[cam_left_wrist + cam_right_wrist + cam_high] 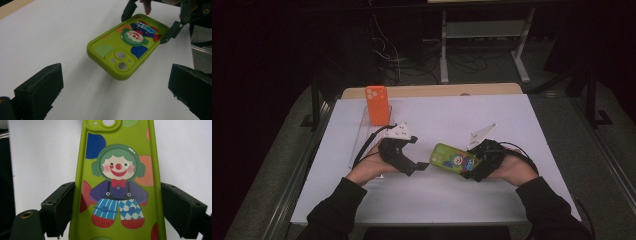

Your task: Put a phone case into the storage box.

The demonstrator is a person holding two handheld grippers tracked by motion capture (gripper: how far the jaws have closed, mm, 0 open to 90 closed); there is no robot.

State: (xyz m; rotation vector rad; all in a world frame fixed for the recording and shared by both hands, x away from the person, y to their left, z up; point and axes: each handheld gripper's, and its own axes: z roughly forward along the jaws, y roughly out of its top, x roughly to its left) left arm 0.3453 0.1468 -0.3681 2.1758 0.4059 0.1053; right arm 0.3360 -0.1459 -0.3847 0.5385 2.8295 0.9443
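Green clown phone case [454, 159] held clear above the bench [512, 200], right gripper [475, 167] clamped across its bottom end, long axis running camera-end first toward the left gripper [419, 165], whose jaws gape empty just short of it.

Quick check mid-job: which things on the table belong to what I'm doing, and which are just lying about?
In the job:
- green clown phone case, clamped in the right gripper
- left gripper, open, facing it

Lying about:
- orange phone case
- clear stand under it
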